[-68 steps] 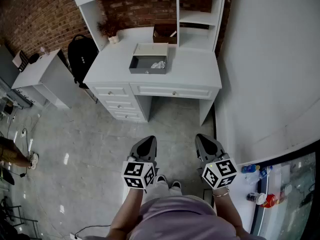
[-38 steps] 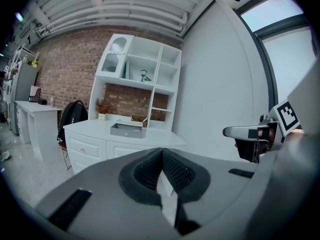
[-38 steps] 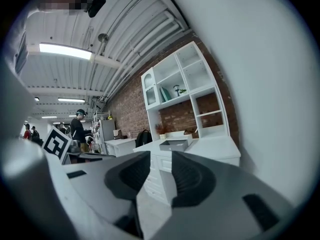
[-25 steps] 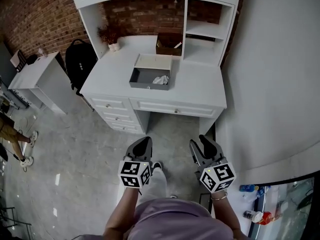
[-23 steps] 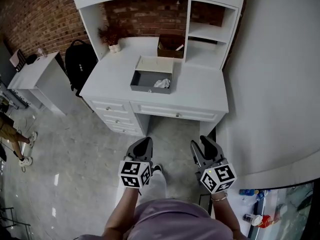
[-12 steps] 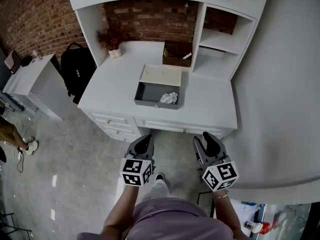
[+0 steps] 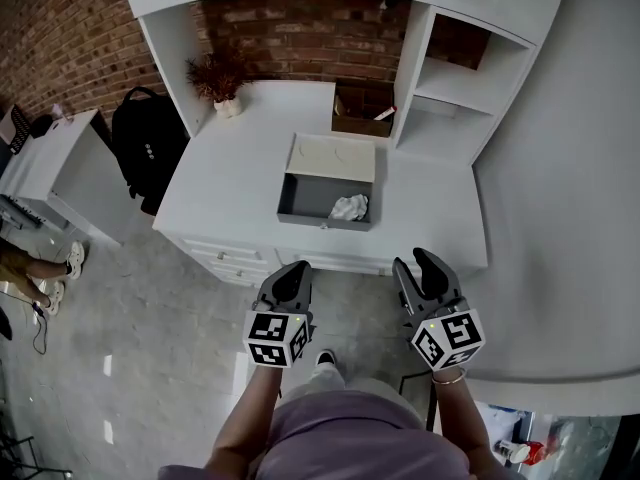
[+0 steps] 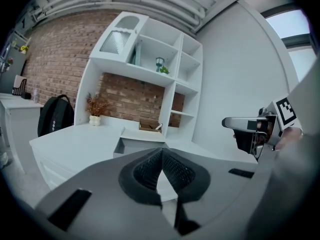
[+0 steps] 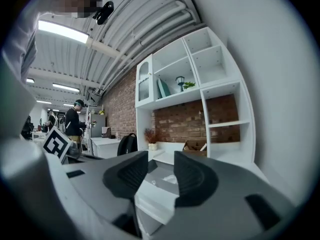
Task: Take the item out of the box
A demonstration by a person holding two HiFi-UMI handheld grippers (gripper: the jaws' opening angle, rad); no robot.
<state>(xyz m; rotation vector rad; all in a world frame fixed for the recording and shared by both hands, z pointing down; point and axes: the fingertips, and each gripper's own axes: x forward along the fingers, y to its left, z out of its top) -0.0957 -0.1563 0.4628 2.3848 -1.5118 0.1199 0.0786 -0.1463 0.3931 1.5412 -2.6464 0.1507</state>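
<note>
Desk (image 7: 240,168): open grey box (image 7: 310,196), crumpled white item (image 7: 349,207) in its right end. Approach — right gripper (image 7: 420,267), jaws apart and empty, should descend straight over it; left gripper (image 7: 292,272), jaws together, empty.

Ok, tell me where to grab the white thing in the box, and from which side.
Pinch the crumpled top of the white item, coming down from above: the grey box has walls that block any side approach. It lies at the box's right end, nearer the open right gripper.
</note>
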